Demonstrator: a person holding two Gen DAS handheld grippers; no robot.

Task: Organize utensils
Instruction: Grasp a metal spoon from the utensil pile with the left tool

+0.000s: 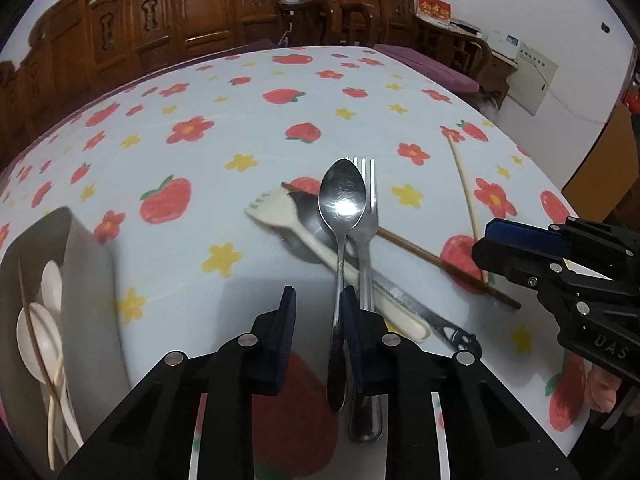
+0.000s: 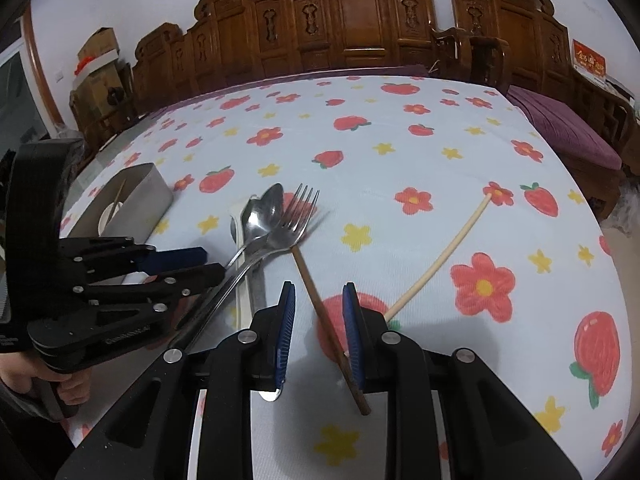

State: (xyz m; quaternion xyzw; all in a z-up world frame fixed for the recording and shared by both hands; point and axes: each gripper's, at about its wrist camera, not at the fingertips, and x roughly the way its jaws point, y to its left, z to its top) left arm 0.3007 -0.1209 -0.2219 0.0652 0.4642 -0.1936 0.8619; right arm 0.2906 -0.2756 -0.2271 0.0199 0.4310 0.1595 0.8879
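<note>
The metal spoon (image 1: 342, 196) lies on top of a small heap of cutlery in the middle of the table, bowl up and pointing away, its handle running back between the jaws of the left gripper (image 1: 320, 320). The handle sits close against the right-hand pad, with a clear gap to the other pad, so the claw is open around it rather than clamped. Just beside the spoon is a metal fork (image 1: 368, 208), and under both lie a cream plastic fork (image 1: 276, 212) and a second metal utensil whose bowl is mostly hidden. A dark brown chopstick (image 2: 316, 300) slants out from under the heap and passes between the parted jaws of the right gripper (image 2: 319, 320), which straddles it without pinching. A pale chopstick (image 2: 440, 256) lies to the right, one end beside that claw. To the left stands a grey box (image 1: 88, 280) holding white spoons and a thin stick. The tablecloth (image 1: 248, 120) is white with strawberries and flowers; carved wooden chairs (image 2: 352, 32) line the far wall.
</note>
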